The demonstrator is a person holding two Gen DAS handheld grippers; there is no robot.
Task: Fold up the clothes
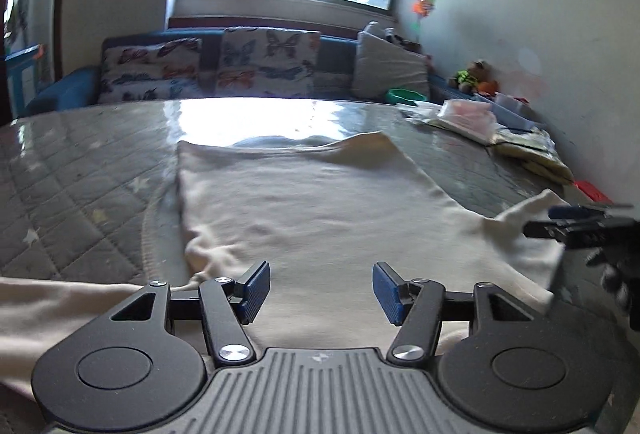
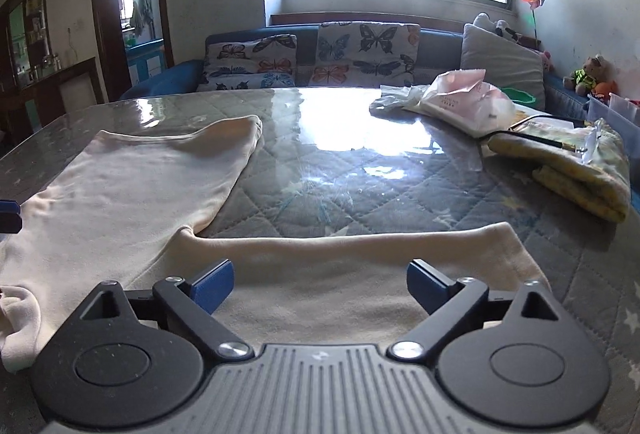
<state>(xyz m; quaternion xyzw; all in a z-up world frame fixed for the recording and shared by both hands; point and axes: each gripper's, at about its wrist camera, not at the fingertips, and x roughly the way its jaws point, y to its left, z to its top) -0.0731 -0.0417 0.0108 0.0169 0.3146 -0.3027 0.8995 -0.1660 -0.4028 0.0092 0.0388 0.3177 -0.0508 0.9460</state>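
A cream long-sleeved top lies flat on the quilted table, body stretching away from me; it also shows in the right wrist view. My left gripper is open and empty, low over the near part of the top's body. My right gripper is open and empty over the right sleeve, which lies sideways across the near table. The right gripper also shows at the right edge of the left wrist view, by the sleeve.
The table has a glossy clear cover. Plastic bags and a folded yellow cloth lie at its right. A blue sofa with butterfly cushions stands behind, under a window. A plastic box sits at the far right.
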